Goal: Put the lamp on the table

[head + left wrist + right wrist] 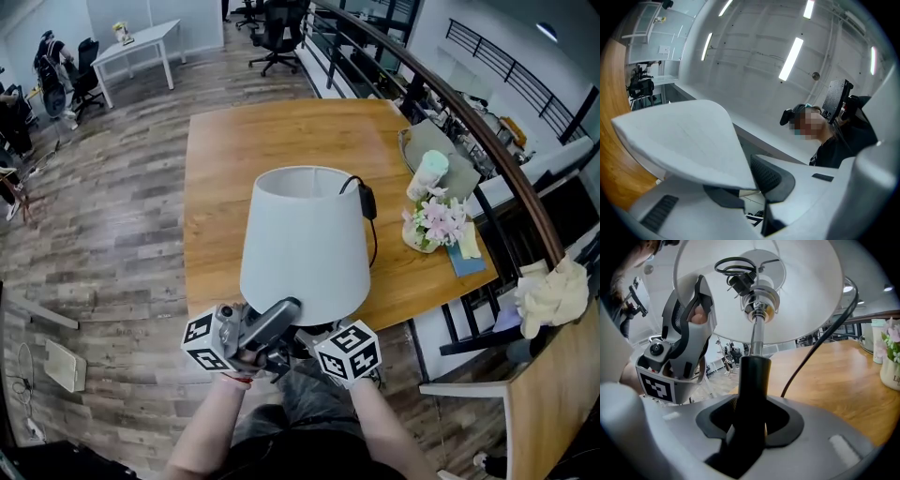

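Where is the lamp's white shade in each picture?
Head view: the shade is in the middle.
Left gripper view: left of middle, its rim in the left tool.
Right gripper view: at the top, seen from below, above the stem in the right tool.
Shared landmark: the wooden table.

No legible text, label or number anywhere.

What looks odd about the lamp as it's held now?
The black cord appears to come out of the shade at its top opening and hangs down the outside with the switch, an odd route. Otherwise nothing stands out: the right claw grips the stem, the left claw the shade's rim.
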A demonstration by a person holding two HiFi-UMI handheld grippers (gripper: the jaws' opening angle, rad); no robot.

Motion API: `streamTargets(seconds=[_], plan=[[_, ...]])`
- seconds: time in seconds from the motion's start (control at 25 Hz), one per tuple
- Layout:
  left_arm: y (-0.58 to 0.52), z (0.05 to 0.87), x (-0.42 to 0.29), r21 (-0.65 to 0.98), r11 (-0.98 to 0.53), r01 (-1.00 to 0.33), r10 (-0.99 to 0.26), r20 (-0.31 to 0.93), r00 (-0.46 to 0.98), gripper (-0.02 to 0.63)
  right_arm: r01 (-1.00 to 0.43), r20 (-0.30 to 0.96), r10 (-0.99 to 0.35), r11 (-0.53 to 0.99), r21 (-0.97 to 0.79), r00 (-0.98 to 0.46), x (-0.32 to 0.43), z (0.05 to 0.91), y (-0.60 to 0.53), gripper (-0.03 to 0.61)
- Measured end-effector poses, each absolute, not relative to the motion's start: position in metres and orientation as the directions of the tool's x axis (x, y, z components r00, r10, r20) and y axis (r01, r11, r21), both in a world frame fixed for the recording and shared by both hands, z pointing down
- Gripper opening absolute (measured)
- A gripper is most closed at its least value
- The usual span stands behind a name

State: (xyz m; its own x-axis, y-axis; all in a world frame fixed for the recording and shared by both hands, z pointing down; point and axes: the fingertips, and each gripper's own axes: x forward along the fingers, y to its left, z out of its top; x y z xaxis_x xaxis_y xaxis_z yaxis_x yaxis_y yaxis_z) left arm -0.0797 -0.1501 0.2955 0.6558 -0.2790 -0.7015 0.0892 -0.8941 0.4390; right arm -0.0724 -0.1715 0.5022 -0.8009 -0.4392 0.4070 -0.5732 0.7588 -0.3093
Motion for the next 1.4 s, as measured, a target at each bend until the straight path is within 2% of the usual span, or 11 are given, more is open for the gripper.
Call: streamTargets(seconds=[0.68,1.4], plan=[[-0.27,0.316,-0.089,0.471,-0.882,0.029,-0.353,-0.698,0.623,0.031,-0.519,0.43,-0.377,0.808,-0.281,-0.82,-0.082,0.523,-0.294,0.167],[-0.301,0.331,-0.096,0.477,-0.879,-0.006,-0.379,-0.69,0.617,0.028,-0.493,0.424,-0.365,0.835,-0.245,-0.829,-0.092,0.536,-0.329,0.169]])
